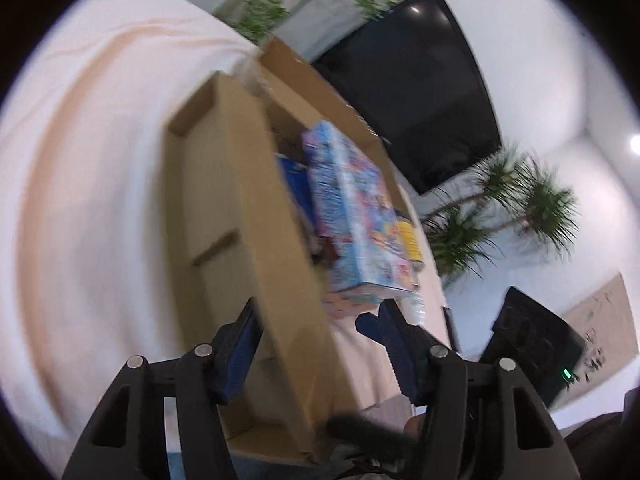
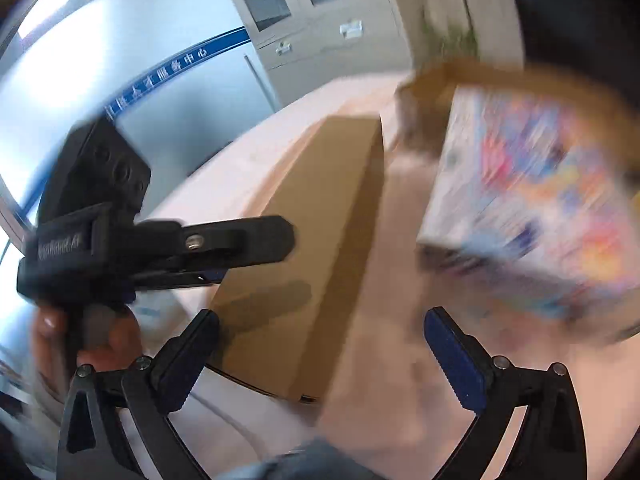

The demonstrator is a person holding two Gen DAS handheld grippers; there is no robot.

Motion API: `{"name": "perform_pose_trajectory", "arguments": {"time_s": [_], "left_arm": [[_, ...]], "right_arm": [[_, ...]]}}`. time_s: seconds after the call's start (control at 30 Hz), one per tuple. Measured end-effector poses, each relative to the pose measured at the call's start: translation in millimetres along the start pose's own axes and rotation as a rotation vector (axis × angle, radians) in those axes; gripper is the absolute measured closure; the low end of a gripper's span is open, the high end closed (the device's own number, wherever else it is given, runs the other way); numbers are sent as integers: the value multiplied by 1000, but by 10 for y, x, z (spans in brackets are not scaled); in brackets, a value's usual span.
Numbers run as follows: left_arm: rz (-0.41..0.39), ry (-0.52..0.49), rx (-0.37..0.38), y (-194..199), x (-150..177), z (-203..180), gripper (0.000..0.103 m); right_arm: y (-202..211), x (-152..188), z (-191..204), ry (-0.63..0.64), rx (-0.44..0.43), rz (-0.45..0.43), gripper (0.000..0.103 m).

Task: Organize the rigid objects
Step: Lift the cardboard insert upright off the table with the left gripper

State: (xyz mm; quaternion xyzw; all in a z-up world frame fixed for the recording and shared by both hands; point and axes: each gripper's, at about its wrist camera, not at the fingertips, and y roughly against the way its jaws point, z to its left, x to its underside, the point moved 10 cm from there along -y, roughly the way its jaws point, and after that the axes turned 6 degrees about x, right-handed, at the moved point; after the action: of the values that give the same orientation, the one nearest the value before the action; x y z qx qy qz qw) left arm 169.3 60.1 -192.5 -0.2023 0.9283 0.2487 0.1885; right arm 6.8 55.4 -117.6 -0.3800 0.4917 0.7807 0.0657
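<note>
An open cardboard box [image 1: 320, 92] lies on a pink table cover, and a colourful printed box [image 1: 352, 208] stands in it beside a blue item [image 1: 294, 176]. Its long near flap [image 1: 240, 200] runs between the fingers of my left gripper [image 1: 320, 306]. The jaws are open and a strip of table shows beside the right finger. In the right wrist view, the left gripper [image 2: 258, 256] hovers at the flap [image 2: 320, 220] and casts a shadow on it. My right gripper [image 2: 320, 336] is open wide and holds nothing, near the colourful box [image 2: 520, 200], which is blurred.
A yellow item [image 1: 410, 240] lies by the colourful box. A black screen [image 1: 420, 92] and potted plants [image 1: 500, 208] stand behind the table. A black device with a green light [image 1: 536, 344] is at the right. A hand [image 2: 100, 340] holds the left gripper.
</note>
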Motion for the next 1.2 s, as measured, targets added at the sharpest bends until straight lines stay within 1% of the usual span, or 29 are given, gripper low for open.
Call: {"name": "perform_pose_trajectory", "arguments": {"time_s": [0.07, 0.1, 0.17, 0.2, 0.23, 0.27, 0.3, 0.33, 0.37, 0.4, 0.5, 0.53, 0.57, 0.6, 0.63, 0.67, 0.73, 0.77, 0.8, 0.83, 0.87, 0.93, 0.97, 1.0, 1.03, 1.07, 1.1, 1.13, 1.2], "left_arm": [[19, -48, 14, -121, -17, -128, 46], [23, -53, 18, -124, -25, -139, 46], [12, -46, 4, -51, 5, -92, 46], [3, -41, -10, -61, -9, -108, 46], [-12, -28, -27, 5, 4, -61, 46], [-28, -14, -41, 71, 20, -12, 46], [-47, 2, -61, 156, 25, 55, 46], [-69, 17, -79, 240, 35, 117, 46], [-89, 34, -96, 313, 45, 182, 46], [-106, 54, -111, 381, 73, 263, 46], [-114, 104, -152, 415, 164, 447, 46], [-105, 114, -157, 385, 195, 489, 46], [-89, 122, -146, 333, 227, 502, 46], [-76, 124, -134, 288, 244, 495, 46], [-63, 119, -125, 241, 266, 472, 46], [-51, 111, -121, 200, 277, 455, 46], [-28, 104, -123, 156, 287, 469, 46], [-13, 103, -138, 89, 314, 416, 46], [2, 94, -148, 60, 336, 404, 46], [15, 82, -151, 28, 352, 377, 52], [25, 75, -149, 10, 350, 363, 59], [31, 51, -187, -24, 340, 355, 59], [33, 43, -202, -39, 334, 346, 59], [36, 38, -215, -49, 325, 361, 59], [41, 38, -226, -56, 330, 366, 61], [46, 38, -233, -58, 335, 376, 64], [50, 36, -242, -56, 344, 369, 65], [54, 29, -255, -47, 355, 363, 68], [54, 10, -272, -20, 373, 317, 68]], "right_arm": [[97, -7, 11, 51, 19, -2, 1], [124, 68, 142, 60, 33, -11, 1], [66, 62, 91, 70, 83, -9, 3], [14, 117, 95, 53, 68, 6, 5], [-40, 79, 253, 29, 42, 24, 17], [-95, 72, 280, 13, 5, 40, 32], [-133, 28, 297, 14, -13, 41, 32], [-118, 28, 296, 12, -3, 35, 33], [-60, -9, 288, -4, -11, 31, 34], [-131, -46, 284, -34, -32, 31, 34], [-152, 19, 65, -215, -145, 55, 38], [-184, 62, -34, -334, -242, 79, 38], [-289, 51, -120, -410, -309, 101, 39], [-340, 109, -160, -492, -382, 131, 40], [-388, 167, -186, -541, -420, 156, 42], [-449, 195, -215, -559, -429, 172, 42], [-465, 235, -230, -522, -392, 180, 41], [-529, 165, -278, -497, -358, 173, 37], [-513, 122, -311, -446, -297, 155, 31], [-447, 85, -351, -390, -215, 124, 18], [-383, 41, -393, -350, -152, 92, 13], [-214, -43, -407, -258, -46, 41, 13], [-178, -64, -399, -211, -3, 31, 14], [-195, -73, -393, -173, 32, 32, 16], [-259, -74, -377, -152, 48, 49, 26], [-280, -21, -320, -140, 57, 74, 46], [-311, 38, -274, -132, 64, 103, 57], [-364, 92, -257, -121, 88, 127, 66], [-469, 129, -308, -93, 139, 132, 67]]}}
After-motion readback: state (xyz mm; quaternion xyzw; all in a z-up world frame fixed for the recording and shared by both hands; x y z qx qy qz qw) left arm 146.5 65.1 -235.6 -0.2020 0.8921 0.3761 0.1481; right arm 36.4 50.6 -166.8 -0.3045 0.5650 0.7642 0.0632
